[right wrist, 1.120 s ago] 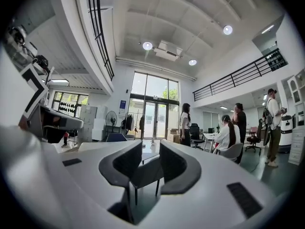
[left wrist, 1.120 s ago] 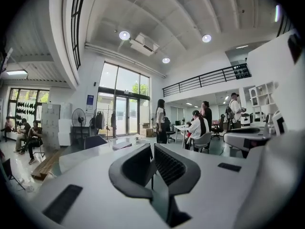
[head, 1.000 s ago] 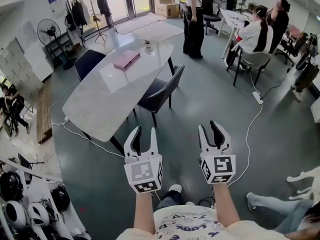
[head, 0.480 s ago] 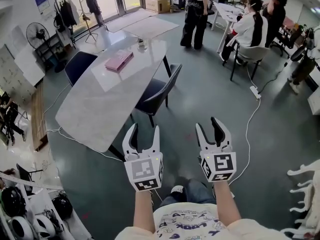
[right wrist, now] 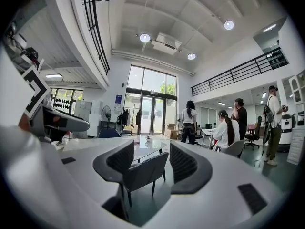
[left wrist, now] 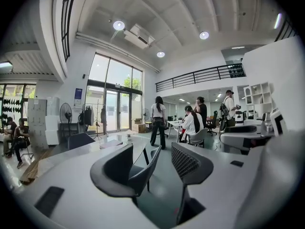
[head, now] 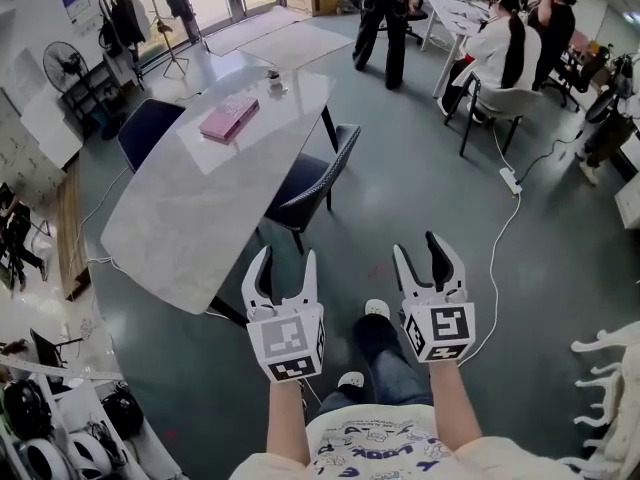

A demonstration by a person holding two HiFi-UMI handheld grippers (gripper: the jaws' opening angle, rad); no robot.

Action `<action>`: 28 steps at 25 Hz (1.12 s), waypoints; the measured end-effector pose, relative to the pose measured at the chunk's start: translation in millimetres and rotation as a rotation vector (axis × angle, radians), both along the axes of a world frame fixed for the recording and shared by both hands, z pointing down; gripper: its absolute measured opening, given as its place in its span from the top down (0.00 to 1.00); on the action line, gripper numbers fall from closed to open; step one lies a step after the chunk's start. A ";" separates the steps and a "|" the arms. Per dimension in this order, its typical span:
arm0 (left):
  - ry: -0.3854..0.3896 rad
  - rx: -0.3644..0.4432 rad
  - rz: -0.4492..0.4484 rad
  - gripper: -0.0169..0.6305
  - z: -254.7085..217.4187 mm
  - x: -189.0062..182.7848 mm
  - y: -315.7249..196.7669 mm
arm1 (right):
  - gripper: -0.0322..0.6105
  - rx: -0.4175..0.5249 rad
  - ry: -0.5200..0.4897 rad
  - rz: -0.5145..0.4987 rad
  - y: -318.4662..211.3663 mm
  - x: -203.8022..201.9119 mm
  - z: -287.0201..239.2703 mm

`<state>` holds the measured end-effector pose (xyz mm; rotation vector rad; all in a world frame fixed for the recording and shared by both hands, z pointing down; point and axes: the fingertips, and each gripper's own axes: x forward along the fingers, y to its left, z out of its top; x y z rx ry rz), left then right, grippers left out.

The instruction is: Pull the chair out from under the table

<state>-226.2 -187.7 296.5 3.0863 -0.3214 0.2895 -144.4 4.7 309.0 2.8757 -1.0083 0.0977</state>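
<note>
A dark padded chair (head: 312, 180) stands on four legs with its seat tucked under the right edge of the long marble table (head: 190, 218). My left gripper (head: 285, 264) hangs open and empty above the floor, short of the table's near corner. My right gripper (head: 420, 252) is level with it further right; its jaws are opening and hold nothing. Both point toward the chair and stay well apart from it. Between the jaws in the left gripper view I see the chair (left wrist: 144, 170), and in the right gripper view the chair (right wrist: 147, 170) as well.
A pink book (head: 228, 118) and a small cup (head: 273, 76) lie on the table. A second dark chair (head: 148, 128) stands at its far side. A white cable (head: 497, 258) runs across the floor on the right. One person (head: 383, 8) stands and others sit beyond.
Both grippers have come closer to the table and chair as I stepped forward. Their jaws stand wider than a second ago. The chair has not moved.
</note>
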 end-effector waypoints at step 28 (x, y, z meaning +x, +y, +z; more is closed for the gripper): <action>-0.073 0.063 -0.155 0.57 18.9 237.8 -34.3 | 0.58 -0.005 -0.023 -0.188 -57.8 275.3 17.4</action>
